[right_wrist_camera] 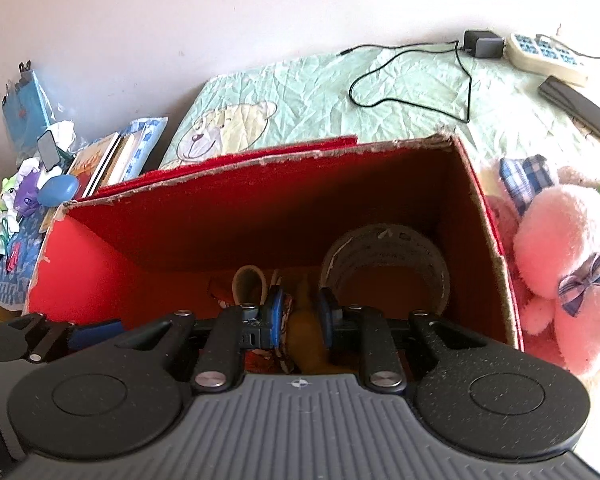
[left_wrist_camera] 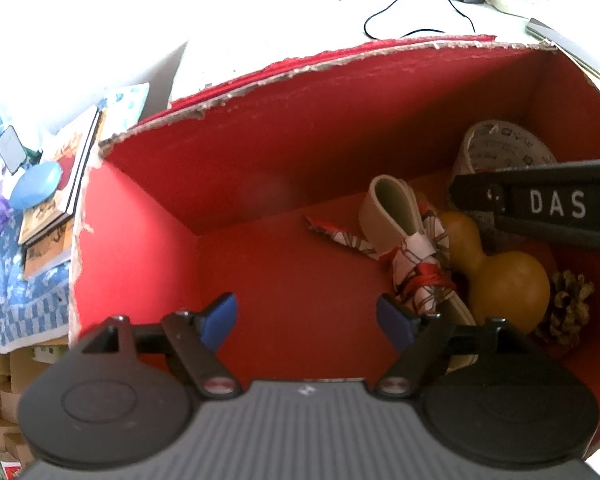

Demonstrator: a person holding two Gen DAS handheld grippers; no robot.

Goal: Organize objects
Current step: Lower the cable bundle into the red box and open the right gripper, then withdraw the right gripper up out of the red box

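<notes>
we log one red box [left_wrist_camera: 260, 152] on the bear-print bedspread [right_wrist_camera: 300, 88], holding, at its right end, a tape roll [right_wrist_camera: 384, 256], a yellow gourd [left_wrist_camera: 500, 280], a tied cloth bundle [left_wrist_camera: 416, 264] and a pine cone [left_wrist_camera: 568, 308]. our left hand-held gripper [left_wrist_camera: 306, 316] hangs wide over bare floor; our right hand-held gripper [right_wrist_camera: 302, 316] sits narrowed around the gourd, contact unclear.

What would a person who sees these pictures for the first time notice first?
The big red box fills both views, with its torn cardboard rim. In its right part lie a brown gourd, a pine cone, a bundle tied with patterned cloth and a roll of tape. Outside the box, to its right, sits a pink plush toy; the right gripper reaches down around the gourd.
</notes>
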